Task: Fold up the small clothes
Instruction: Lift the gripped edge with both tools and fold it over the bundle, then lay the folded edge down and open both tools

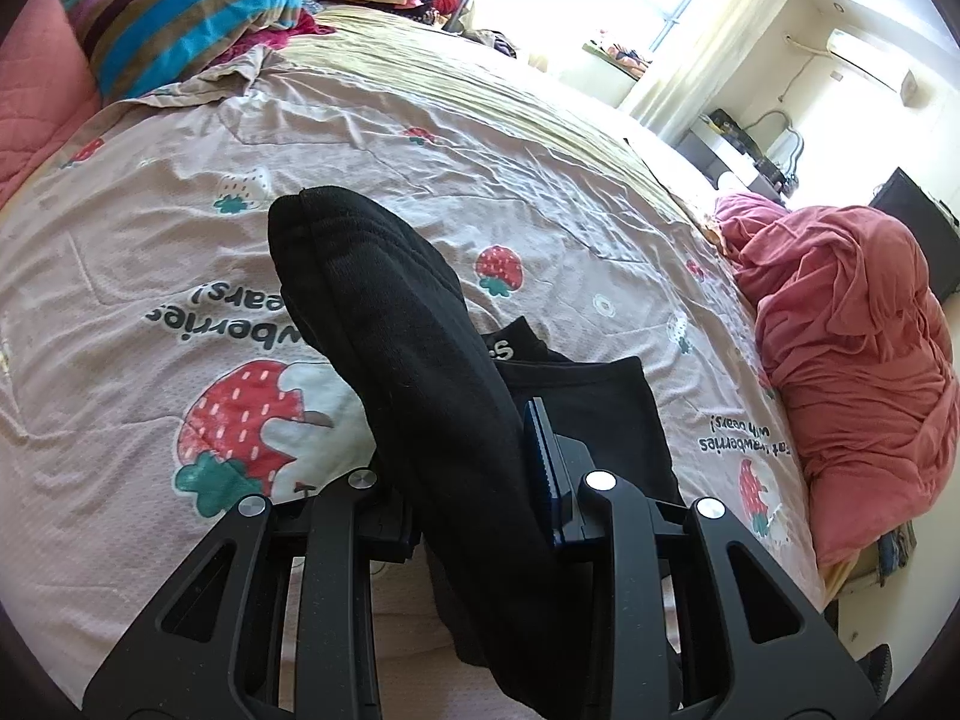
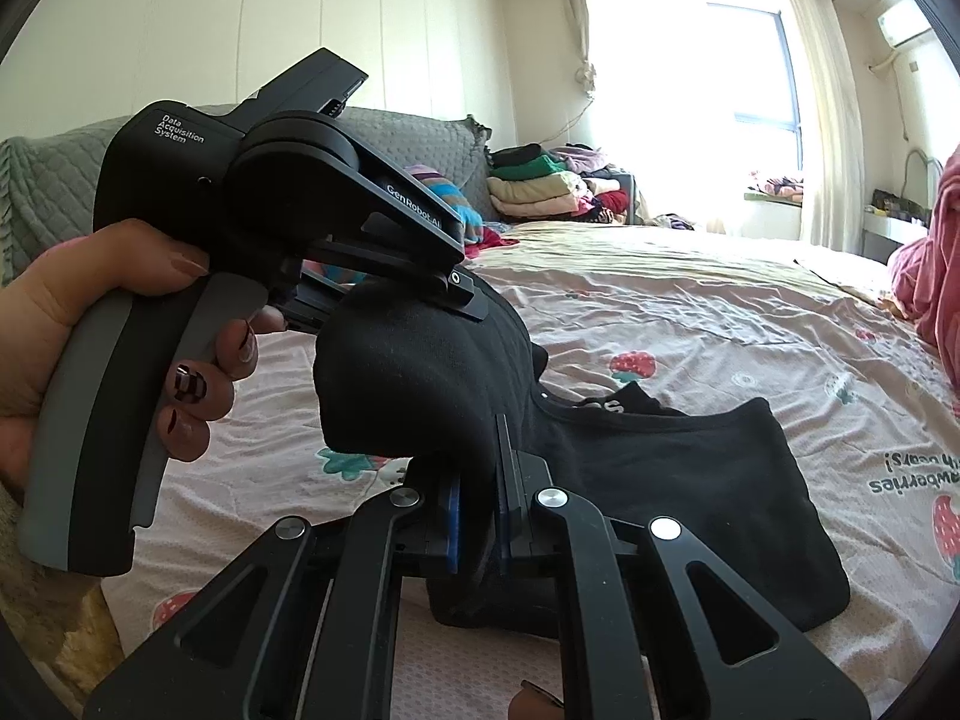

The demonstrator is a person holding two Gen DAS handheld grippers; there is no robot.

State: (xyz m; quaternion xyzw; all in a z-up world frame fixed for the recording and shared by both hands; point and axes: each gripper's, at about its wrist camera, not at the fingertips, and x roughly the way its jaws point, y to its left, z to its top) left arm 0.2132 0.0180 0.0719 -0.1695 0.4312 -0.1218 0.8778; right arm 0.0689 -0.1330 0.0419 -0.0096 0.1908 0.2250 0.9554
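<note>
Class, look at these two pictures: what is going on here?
A person holds a gripper in each hand and is folding a black garment on a strawberry-print bed sheet. The left gripper and the right gripper each pinch a bunched part, lifted; the rest lies on the sheet.

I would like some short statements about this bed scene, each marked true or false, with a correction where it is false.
1. Both grippers grip the same black garment. True.
2. The left gripper has open, empty jaws. False: its jaws are shut on a thick fold of the garment.
3. The bedsheet is printed with strawberries. True.
4. The garment lies wholly flat on the bed. False: the part between the right gripper and the left is lifted; the rest lies on the sheet.
5. A red blanket is heaped at the bed's edge. True.
6. The folded clothes are piled on the floor. False: they are piled at the bed's far end.
</note>
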